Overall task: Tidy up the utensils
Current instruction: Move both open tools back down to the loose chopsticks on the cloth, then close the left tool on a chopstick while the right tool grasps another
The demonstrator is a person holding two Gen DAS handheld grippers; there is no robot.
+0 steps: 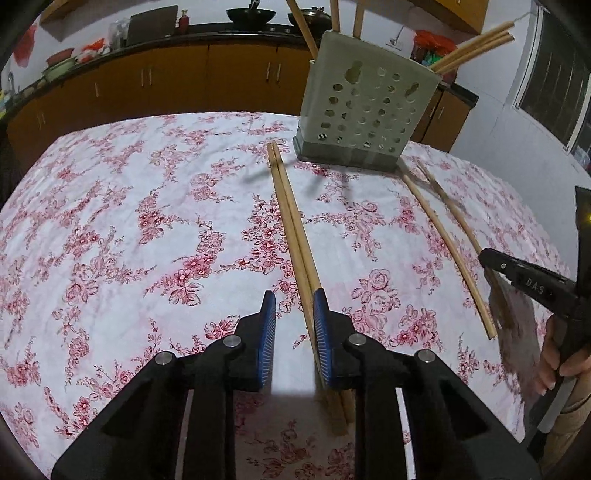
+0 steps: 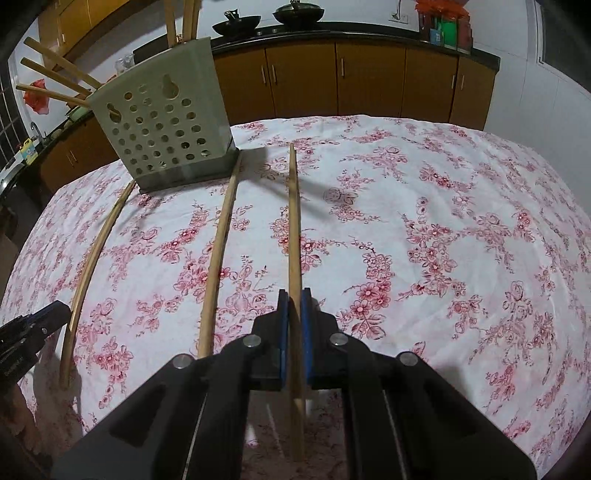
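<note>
A pair of wooden chopsticks lies side by side on the floral tablecloth. My left gripper straddles their near end. The pair rests against the right blue pad with a gap to the left pad, so the gripper is open. My right gripper is shut on a single chopstick whose far end points toward the holder. The grey perforated holder stands at the back of the table with several chopsticks leaning in it. The right gripper shows at the right edge of the left wrist view.
Another loose chopstick lies between the two grippers. The left gripper shows beside a chopstick at the left of the right wrist view. A hand holds the right gripper. Brown cabinets and pans stand behind the table.
</note>
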